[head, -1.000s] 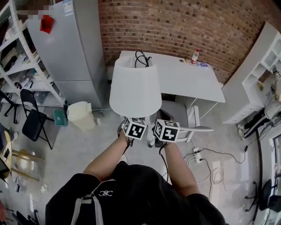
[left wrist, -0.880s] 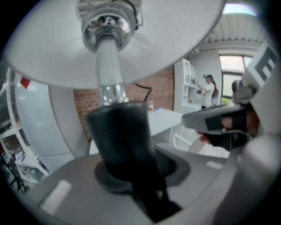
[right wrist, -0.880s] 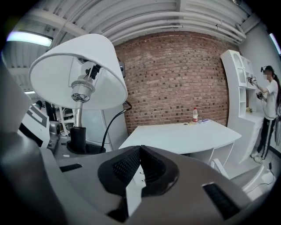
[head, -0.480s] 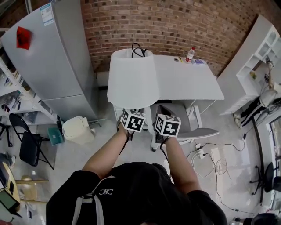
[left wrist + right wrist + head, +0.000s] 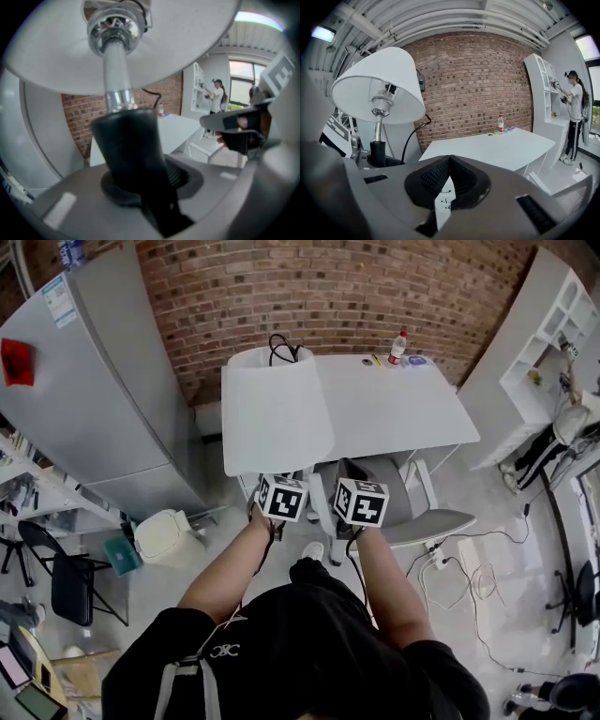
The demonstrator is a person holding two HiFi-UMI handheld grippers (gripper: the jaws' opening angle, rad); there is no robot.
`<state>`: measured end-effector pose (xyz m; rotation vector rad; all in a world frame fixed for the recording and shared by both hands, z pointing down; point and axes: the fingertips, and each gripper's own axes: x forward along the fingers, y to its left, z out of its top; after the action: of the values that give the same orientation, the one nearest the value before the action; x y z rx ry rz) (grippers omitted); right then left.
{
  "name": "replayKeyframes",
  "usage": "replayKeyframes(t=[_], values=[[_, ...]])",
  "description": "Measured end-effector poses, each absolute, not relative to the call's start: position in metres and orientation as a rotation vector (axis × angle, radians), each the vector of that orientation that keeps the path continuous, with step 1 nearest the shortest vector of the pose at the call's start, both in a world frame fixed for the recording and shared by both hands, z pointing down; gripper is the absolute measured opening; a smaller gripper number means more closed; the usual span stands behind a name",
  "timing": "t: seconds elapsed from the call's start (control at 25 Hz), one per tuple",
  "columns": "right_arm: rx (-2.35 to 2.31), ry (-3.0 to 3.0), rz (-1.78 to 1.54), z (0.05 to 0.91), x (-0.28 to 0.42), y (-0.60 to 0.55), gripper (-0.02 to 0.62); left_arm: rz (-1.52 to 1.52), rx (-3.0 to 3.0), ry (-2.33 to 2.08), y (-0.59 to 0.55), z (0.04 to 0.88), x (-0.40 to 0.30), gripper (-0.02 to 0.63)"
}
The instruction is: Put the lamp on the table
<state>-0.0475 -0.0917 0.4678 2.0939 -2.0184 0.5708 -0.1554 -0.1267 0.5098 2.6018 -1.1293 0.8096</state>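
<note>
A lamp with a white shade [image 5: 277, 413] hangs in front of me, over the left end of the white table [image 5: 394, 413]. My left gripper [image 5: 136, 154] is shut on the lamp's black lower stem [image 5: 124, 145], under the chrome tube and the shade. In the head view only its marker cube [image 5: 284, 498] shows below the shade. My right gripper [image 5: 449, 161] is beside it at the right, its tips pressed together; a white strip shows in the gap below them, and I cannot tell what it is. The right gripper view shows the lamp [image 5: 377, 86] to its left and the table [image 5: 487, 150] ahead.
A grey chair [image 5: 412, 512] stands at the table's near side. On the far table edge are a bottle [image 5: 398, 346] and small items. A tall grey cabinet [image 5: 103, 381] is left, a white shelf unit [image 5: 544, 343] right. Cables [image 5: 469, 577] lie on the floor; a person [image 5: 574, 117] stands by the shelves.
Both grippers and the lamp have moved forward toward the table, which now lies closer beneath the shade. The grip on the lamp is unchanged.
</note>
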Motion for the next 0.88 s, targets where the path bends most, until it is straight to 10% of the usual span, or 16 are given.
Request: replayKeyframes(t=[0.88], values=[[2.303,-1.769,0.672,0.492,0.157,-0.228,0.000,0.893,2.785,-0.818,-0.304,0.507,0.062,0.129]])
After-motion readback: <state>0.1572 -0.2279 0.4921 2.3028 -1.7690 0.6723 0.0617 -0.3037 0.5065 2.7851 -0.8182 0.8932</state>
